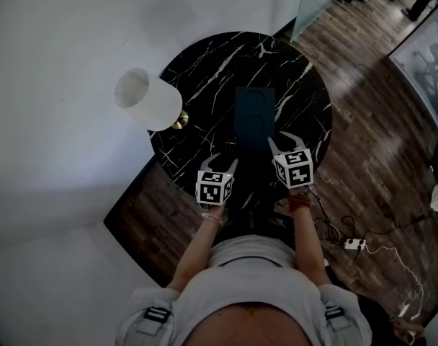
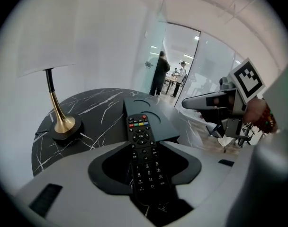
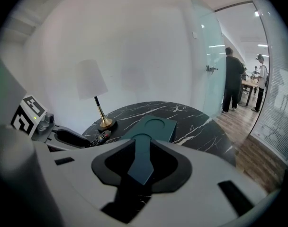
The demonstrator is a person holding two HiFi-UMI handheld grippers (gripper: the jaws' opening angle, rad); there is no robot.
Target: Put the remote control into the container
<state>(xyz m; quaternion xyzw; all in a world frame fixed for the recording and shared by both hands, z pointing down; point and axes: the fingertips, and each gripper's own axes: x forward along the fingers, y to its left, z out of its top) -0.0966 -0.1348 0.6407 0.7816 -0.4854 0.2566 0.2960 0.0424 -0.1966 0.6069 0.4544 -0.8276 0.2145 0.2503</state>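
1. Drop risk: left gripper clamps remote by its number-key end, just short of container; the long overhang could pivot loose.
2. Slip risk: right gripper pinches lid corner; losing it leaves container shut.
3. Collision risk: both grippers sit close together.

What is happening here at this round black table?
A person works with a gripper in each hand over the table. The left gripper is closed on the black remote control, buttons facing up, just in front of the dark teal container. The right gripper appears to grip the container's near end, perhaps to steady it. The remote control is not yet in the container. A lamp stands on the table's left side.
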